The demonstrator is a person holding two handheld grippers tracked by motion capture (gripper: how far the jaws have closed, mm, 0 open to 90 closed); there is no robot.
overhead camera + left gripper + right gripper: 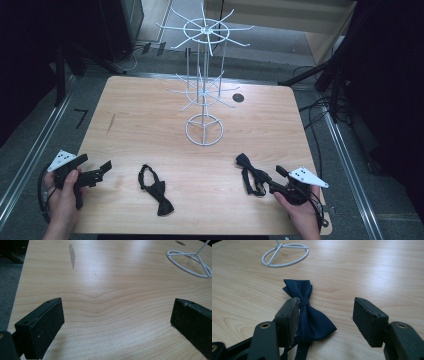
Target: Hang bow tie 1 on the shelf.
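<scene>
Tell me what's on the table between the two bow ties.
Nothing: the high view shows bare wood between the left bow tie and the right bow tie. The white wire stand sits farther back, not between them.

Your left gripper (102, 170) sits at the near-left corner, jaws wide, w/ bare table (105, 277) ahead of it; nothing blocks a pass fwd. To its right a bow tie (156, 189) lies flat near the front edge, low obstacle only. The white wire rack (204, 75) stands mid-table, arms spreading over the centre; its ring base (285, 254) takes the middle. Your right gripper (325, 315) is open w/ a second bow tie (308, 315) lying betw. the jaws, against the left one. Table right of that is open.
</scene>
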